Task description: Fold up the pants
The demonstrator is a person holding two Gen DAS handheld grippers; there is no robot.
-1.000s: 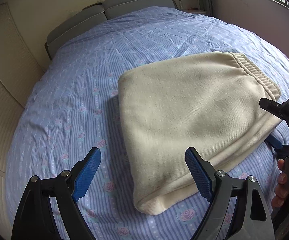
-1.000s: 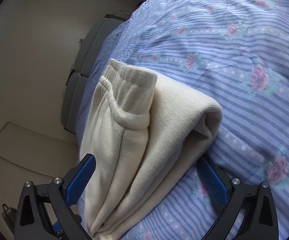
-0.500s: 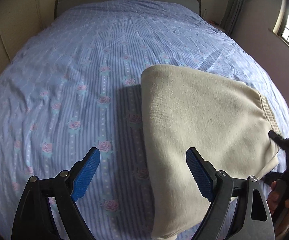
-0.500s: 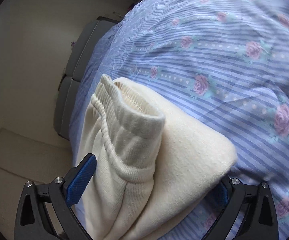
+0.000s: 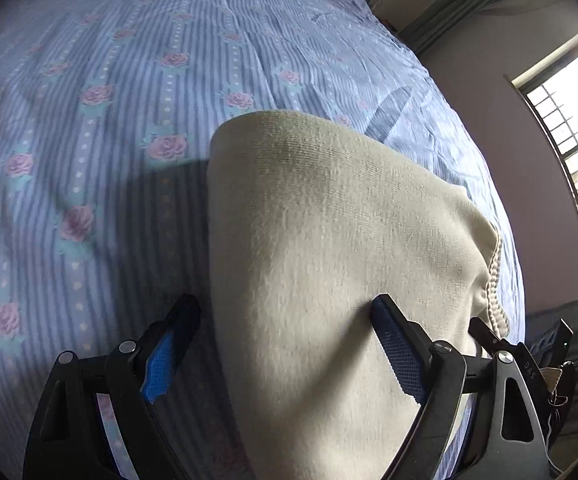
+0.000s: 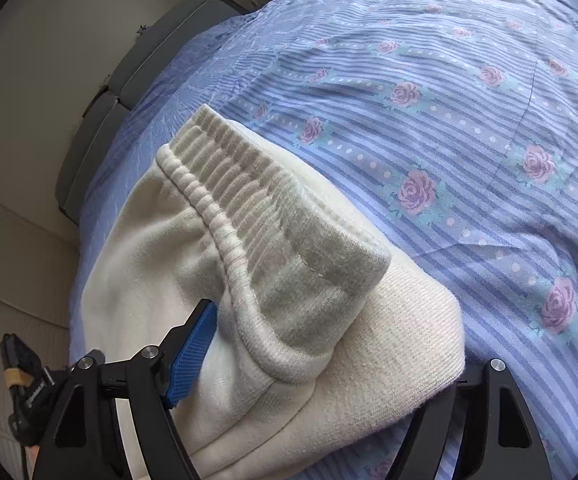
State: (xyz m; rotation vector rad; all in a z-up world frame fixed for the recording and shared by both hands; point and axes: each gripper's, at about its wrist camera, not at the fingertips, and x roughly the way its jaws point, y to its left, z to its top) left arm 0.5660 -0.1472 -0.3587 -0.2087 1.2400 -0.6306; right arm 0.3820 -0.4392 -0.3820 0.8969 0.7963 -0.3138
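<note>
Wide floral bedsheet [image 5: 89,128], open room beyond and left of the bundle. Cream pants [image 5: 329,240], folded thick, near the bed's edge, long axis running away from both grippers. Left gripper [image 5: 285,344]: jaws wide, astride the folded side edge, not pinching. Right gripper [image 6: 329,356]: jaws just closing, bracketing the waistband [image 6: 273,216] corner; far pad hidden, grip uncertain.

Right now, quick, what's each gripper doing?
Left gripper: open, pants edge between its fingers.
Right gripper: just been closing around the pants; grip cannot be told.
</note>
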